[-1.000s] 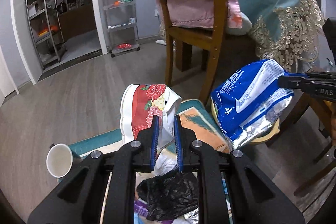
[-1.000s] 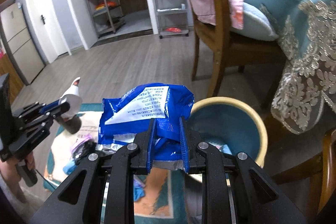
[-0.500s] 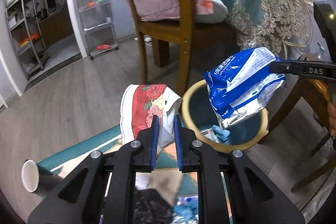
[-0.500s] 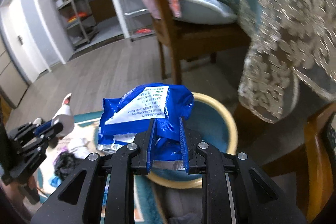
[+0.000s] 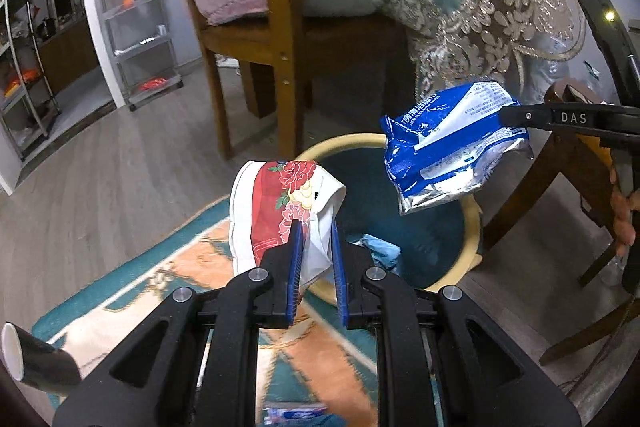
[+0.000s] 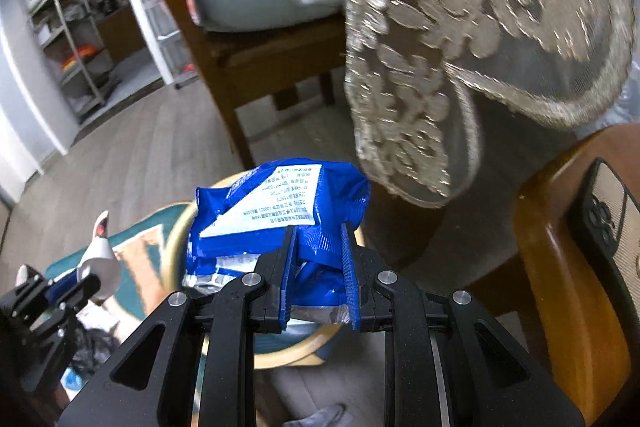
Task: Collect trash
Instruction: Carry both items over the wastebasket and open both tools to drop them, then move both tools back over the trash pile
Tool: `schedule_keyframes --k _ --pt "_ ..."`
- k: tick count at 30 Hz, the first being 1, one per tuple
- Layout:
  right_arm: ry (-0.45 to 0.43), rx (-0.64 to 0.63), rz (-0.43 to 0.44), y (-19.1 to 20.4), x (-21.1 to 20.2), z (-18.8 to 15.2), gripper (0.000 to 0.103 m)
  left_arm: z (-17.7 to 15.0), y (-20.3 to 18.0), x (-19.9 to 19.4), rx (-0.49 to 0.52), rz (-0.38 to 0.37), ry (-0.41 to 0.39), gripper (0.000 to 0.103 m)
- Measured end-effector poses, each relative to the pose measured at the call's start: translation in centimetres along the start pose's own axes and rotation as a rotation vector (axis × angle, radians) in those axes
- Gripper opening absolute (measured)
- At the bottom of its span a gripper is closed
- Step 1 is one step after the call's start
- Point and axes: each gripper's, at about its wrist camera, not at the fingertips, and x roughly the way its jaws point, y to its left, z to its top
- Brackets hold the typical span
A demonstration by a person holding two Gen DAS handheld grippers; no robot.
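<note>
My left gripper (image 5: 315, 227) is shut on a crumpled white paper cup with red flowers (image 5: 280, 211), held just above the near rim of the round bin (image 5: 472, 223) with its cream rim and blue inside. My right gripper (image 6: 319, 233) is shut on a blue and silver wipes packet (image 6: 276, 211), held over the bin (image 6: 176, 239). The packet (image 5: 448, 155) also shows in the left wrist view, above the bin's right side. The left gripper and its cup (image 6: 98, 263) show at lower left in the right wrist view.
A wooden chair (image 5: 256, 39) and a lace tablecloth (image 5: 500, 7) stand behind the bin. A second chair with a phone (image 6: 608, 223) is at right. On the rug (image 5: 168, 275) lie a paper cup (image 5: 24, 355) and black bag scraps (image 6: 92, 347).
Both grippers have moved forward and right toward the bin. The packet now hangs over the bin's opening and the flowered cup has reached its near rim.
</note>
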Motion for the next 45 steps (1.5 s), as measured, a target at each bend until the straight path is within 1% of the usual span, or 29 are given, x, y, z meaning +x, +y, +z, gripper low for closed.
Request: schedule_keyframes --k 4,8,13,19,22,24,25,26,27,28,29,30,31,32,33,34,35,37,39,42,43,45 --pt "0.017 -0.015 -0.031 -0.2 0.7 -0.6 0.023 0.0 -1.5 1.4 0.022 -0.032 0.011 0.014" --pt "0.042 -0.062 -0.055 0.5 1.4 -1.0 0.023 -0.4 -3.1 3.3 0.074 -0.037 0.044 0.014" --pt "0.094 -0.122 -0.078 1.5 3.0 -1.8 0.023 -0.8 -3.7 5.1 0.081 -0.045 0.082 0.014" --pt "0.143 -0.149 -0.084 1.8 4.4 -2.5 0.024 -1.2 -3.7 6.9 0.082 -0.047 0.118 0.014" --pt "0.154 -0.164 -0.074 2.0 4.9 -2.8 0.028 -1.3 -3.7 7.2 0.077 -0.049 0.122 0.015" --pt "0.151 -0.18 -0.07 2.3 5.0 -2.8 0.033 -1.3 -3.7 7.4 0.071 -0.054 0.127 0.017" --pt "0.147 -0.184 -0.073 2.3 5.1 -2.8 0.033 -1.3 -3.7 7.5 0.07 -0.052 0.128 0.017" --pt "0.143 -0.186 -0.075 2.4 5.1 -2.7 0.035 -1.3 -3.6 7.5 0.07 -0.049 0.127 0.017" --pt "0.138 -0.184 -0.076 2.4 5.0 -2.6 0.04 -1.3 -3.6 7.4 0.07 -0.044 0.125 0.018" --pt "0.133 -0.181 -0.076 2.3 5.0 -2.5 0.044 -1.3 -3.4 7.4 0.066 -0.039 0.123 0.026" --pt "0.127 -0.175 -0.076 2.3 4.8 -2.4 0.05 -1.3 -3.3 7.2 0.06 -0.037 0.119 0.031" --pt "0.124 -0.173 -0.075 2.3 5.0 -2.3 0.056 -1.2 -3.1 7.0 0.053 -0.033 0.112 0.04" --pt "0.12 -0.17 -0.072 2.3 4.9 -2.2 0.058 -1.2 -2.9 6.8 0.048 -0.029 0.105 0.047" --pt "0.118 -0.166 -0.067 2.3 4.8 -2.2 0.062 -1.1 -2.7 6.6 0.042 -0.023 0.098 0.05" --pt "0.117 -0.163 -0.063 2.3 4.8 -2.1 0.067 -1.0 -2.5 6.3 0.04 -0.02 0.095 0.055" --pt "0.115 -0.161 -0.059 2.4 4.9 -2.0 0.07 -1.0 -2.3 6.1 0.039 -0.012 0.089 0.059" --pt "0.113 -0.158 -0.055 2.4 4.6 -1.8 0.073 -0.9 -2.1 5.8 0.041 0.001 0.08 0.061" --pt "0.099 -0.149 -0.041 2.5 4.1 -1.6 0.079 -0.8 -1.6 5.2 0.036 0.026 0.069 0.074" --pt "0.078 -0.141 -0.016 2.7 3.4 -1.2 0.085 -0.6 -0.9 4.6 0.018 0.042 0.056 0.079" --pt "0.047 -0.14 0.0 3.0 2.4 -0.9 0.092 -0.6 0.1 3.3 -0.009 0.067 0.038 0.091" --pt "0.043 -0.14 0.005 3.2 2.1 -0.9 0.092 -0.7 0.4 2.7 -0.014 0.078 0.028 0.094" --pt "0.041 -0.136 0.018 3.4 1.9 -0.9 0.093 -0.8 1.1 1.6 -0.025 0.087 0.019 0.095"
